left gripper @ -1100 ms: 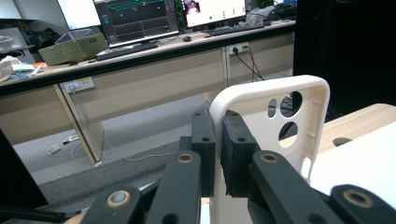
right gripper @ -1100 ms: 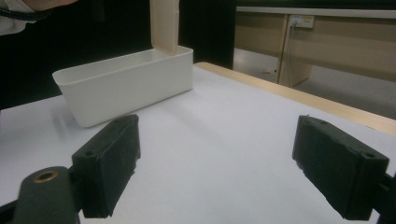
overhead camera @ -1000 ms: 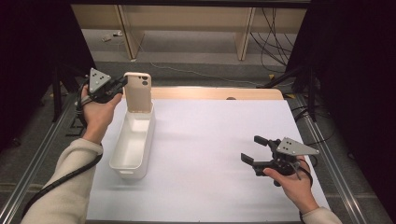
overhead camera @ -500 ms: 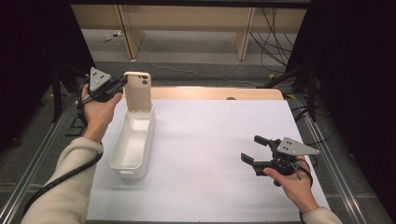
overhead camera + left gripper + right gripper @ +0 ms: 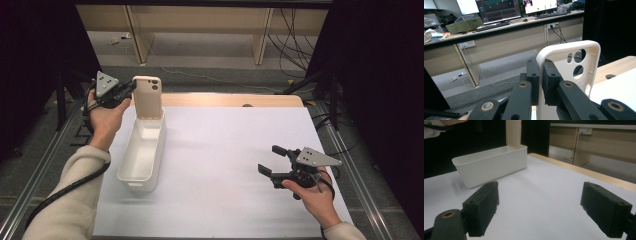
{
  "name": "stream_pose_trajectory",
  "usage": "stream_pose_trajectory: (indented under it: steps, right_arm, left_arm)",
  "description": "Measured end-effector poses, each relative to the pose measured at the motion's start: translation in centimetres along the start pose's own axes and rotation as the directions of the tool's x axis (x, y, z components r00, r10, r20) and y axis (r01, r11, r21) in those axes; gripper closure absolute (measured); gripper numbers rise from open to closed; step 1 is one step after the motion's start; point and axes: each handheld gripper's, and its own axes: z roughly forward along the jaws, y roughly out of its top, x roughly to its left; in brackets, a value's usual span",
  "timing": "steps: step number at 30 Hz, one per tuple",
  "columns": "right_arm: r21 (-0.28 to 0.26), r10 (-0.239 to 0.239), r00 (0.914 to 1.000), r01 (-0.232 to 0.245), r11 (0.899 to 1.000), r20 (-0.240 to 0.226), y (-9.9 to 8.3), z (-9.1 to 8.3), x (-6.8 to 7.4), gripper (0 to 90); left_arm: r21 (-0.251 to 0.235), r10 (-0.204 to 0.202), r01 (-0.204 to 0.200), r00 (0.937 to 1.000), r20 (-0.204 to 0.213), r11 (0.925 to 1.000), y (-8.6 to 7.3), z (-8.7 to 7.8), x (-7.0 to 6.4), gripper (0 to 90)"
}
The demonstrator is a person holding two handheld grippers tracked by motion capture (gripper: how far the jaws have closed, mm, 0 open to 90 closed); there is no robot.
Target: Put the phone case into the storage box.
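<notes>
A cream phone case (image 5: 147,97) stands upright over the far end of a long white bin (image 5: 142,150) at the table's left. My left gripper (image 5: 129,90) is shut on the case's left edge. The left gripper view shows both pads pinching that rim of the case (image 5: 574,62), which has camera cutouts near its top. My right gripper (image 5: 272,161) hovers open low over the white table at the right, nothing between its fingers. In the right gripper view the bin (image 5: 491,163) lies ahead to the left with the case (image 5: 513,132) rising from its far end.
The white sheet (image 5: 220,165) covers most of the table, with a wooden strip (image 5: 235,100) along the far edge. Metal rails run along both sides. Cables lie on the floor beyond the table.
</notes>
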Motion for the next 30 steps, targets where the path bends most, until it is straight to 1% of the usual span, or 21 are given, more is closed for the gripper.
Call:
stream_pose_trajectory:
  steps: [4, 12, 21, 25, 30]
  right_arm:
    - [0.001, 0.000, 1.0000, 0.000, 1.000, 0.001, 0.0, 0.0, 0.0, 16.2]
    - [0.000, 0.002, 1.0000, -0.002, 1.000, -0.001, 0.0, 0.0, -0.1, 16.2]
    - [0.001, 0.001, 1.0000, -0.001, 1.000, 0.000, 0.0, 0.0, -0.1, 16.2]
    - [0.001, 0.001, 1.0000, -0.001, 1.000, 0.000, -0.1, 0.0, -0.1, 16.2]
    - [0.002, 0.002, 1.0000, -0.002, 1.000, -0.001, -0.1, 0.0, -0.1, 16.2]
  left_arm:
    - [-0.006, -0.001, 0.001, 1.0000, 0.004, 1.0000, -0.1, 0.2, 0.0, 84.3]
    - [-0.002, 0.000, 0.000, 1.0000, 0.000, 1.0000, -0.2, 0.7, 0.0, 84.3]
    - [0.003, -0.005, 0.005, 0.9999, -0.013, 1.0000, -0.4, 1.2, 0.3, 84.2]
    - [0.004, -0.002, 0.002, 0.9999, -0.012, 1.0000, -0.5, 1.5, 0.2, 84.2]
    - [0.009, -0.001, 0.001, 0.9997, -0.023, 1.0000, -0.6, 1.9, 0.2, 84.2]
